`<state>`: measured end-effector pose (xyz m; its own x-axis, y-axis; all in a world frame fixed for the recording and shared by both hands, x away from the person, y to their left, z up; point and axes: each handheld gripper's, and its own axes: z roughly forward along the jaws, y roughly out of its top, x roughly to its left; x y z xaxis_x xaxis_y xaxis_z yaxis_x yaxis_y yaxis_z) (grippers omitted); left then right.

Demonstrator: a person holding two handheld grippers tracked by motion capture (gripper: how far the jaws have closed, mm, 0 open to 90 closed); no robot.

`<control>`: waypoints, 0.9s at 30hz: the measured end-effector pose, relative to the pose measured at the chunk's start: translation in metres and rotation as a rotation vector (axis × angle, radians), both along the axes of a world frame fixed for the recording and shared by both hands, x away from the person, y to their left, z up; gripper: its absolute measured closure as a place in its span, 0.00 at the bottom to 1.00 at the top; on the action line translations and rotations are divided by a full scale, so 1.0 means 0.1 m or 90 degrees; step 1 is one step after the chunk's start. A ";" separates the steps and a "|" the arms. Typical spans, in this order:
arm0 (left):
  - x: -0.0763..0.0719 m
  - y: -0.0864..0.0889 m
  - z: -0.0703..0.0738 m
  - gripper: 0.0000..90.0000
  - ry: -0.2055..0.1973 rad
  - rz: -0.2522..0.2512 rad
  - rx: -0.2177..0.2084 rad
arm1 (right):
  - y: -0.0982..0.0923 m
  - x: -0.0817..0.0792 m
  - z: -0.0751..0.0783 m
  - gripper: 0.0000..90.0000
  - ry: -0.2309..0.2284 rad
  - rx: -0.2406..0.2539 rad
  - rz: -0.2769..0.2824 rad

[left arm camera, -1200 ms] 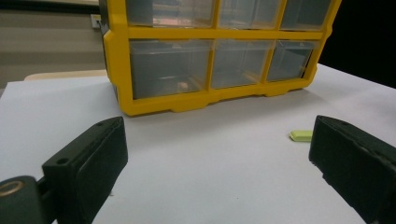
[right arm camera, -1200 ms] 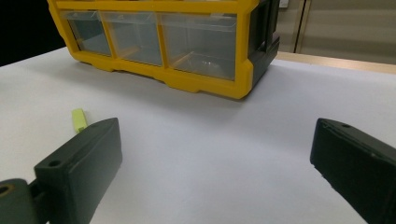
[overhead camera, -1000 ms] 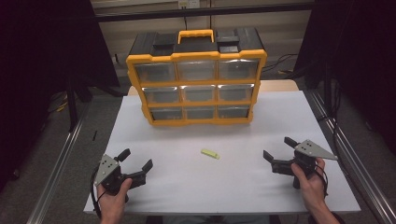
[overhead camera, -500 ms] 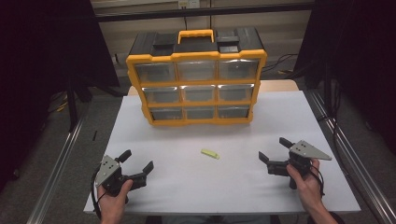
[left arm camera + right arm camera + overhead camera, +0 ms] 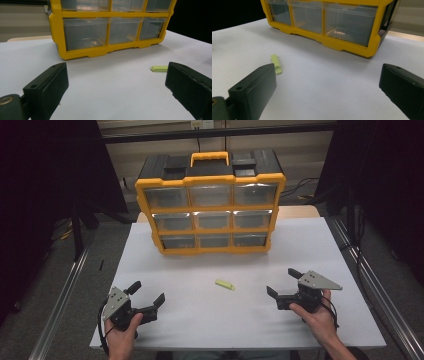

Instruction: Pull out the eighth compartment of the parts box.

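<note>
**Both grippers open near the table's front edge, green piece lying between them**

The left gripper (image 5: pixel 146 296) is sitting low at the near left of the white table (image 5: pixel 310 245), gripped from below by the person's left hand (image 5: pixel 120 335). Its two black jaws are standing wide apart with nothing between them, pointing toward the far right. In the left gripper view the same jaws are rising from the bottom corners, with bare white table surface lying between them.

The right gripper (image 5: pixel 283 283) is sitting at the near right, held by the person's right hand (image 5: pixel 316 316), its grey three-cornered plate (image 5: pixel 320 280) facing up. Its jaws are also spread wide and holding nothing, pointing toward the far left.

Between the two grippers, slightly farther from the person and well apart from both, a small flat light-green plastic piece (image 5: pixel 225 284) is lying on the table. In the left gripper view the green piece (image 5: pixel 159 68) is showing just beside the inner edge of the right-hand jaw, farther off on the table. In the right gripper view the piece (image 5: pixel 276 64) is lying beyond the left-hand jaw, its long side running away from the camera.

Farther back, at the far middle of the table, a yellow and black drawer organizer (image 5: pixel 210 207) is standing upright, with three rows of three clear drawers, all looking pushed in, and a yellow carry handle (image 5: pixel 209 157) on top. Its bottom row of drawers (image 5: pixel 85 36) is facing both gripper cameras.
</note>
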<state>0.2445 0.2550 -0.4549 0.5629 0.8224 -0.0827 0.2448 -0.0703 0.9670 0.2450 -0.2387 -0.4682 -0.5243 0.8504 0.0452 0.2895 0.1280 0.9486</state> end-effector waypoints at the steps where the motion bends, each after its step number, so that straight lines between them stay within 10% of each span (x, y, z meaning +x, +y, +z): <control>1: 0.00 0.00 0.00 0.05 0.000 0.000 0.000 | 0.00 0.00 0.00 0.00 0.000 0.000 0.000; 27: 0.00 -0.01 0.00 0.05 0.001 -0.004 0.003 | 0.54 0.33 0.21 0.02 -0.021 0.012 0.065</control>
